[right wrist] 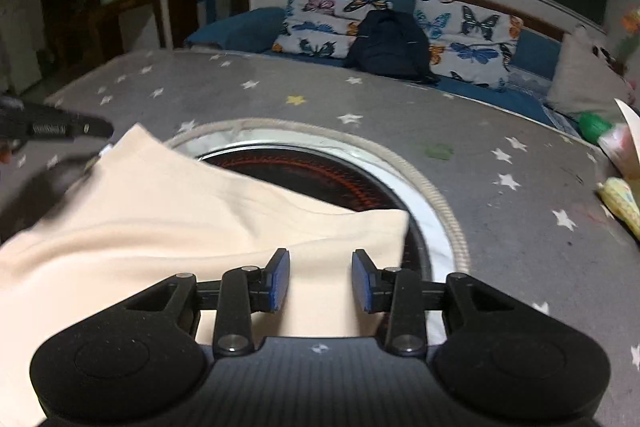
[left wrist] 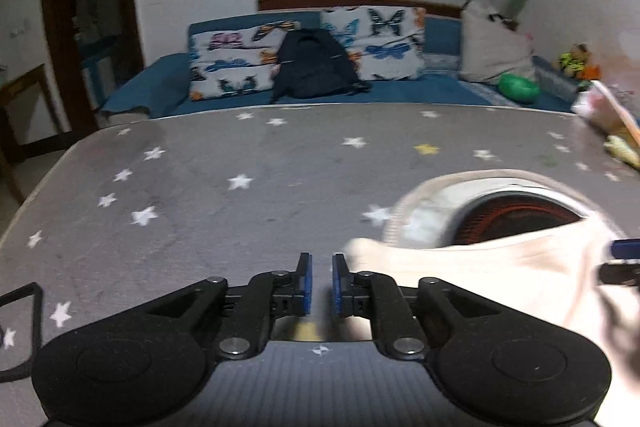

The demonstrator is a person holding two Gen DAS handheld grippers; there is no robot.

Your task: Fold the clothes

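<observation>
A: The cream garment (right wrist: 168, 219) lies in the lower left of the right wrist view, draped over a round heater plate (right wrist: 320, 171) set into the star-print tablecloth (right wrist: 500, 131).

B: The right gripper (right wrist: 320, 281) hangs over its near edge, 2 blue pads spread apart, grasping nothing.

A: The left gripper (left wrist: 321, 285) sits at bottom centre of its own view, pads nearly together with a narrow gap, empty; the garment (left wrist: 480, 275) starts just right of it.

B: Judging from that, each should pinch only 1 layer at a corner, then lift evenly so the cloth clears the plate's rim before folding.
</observation>
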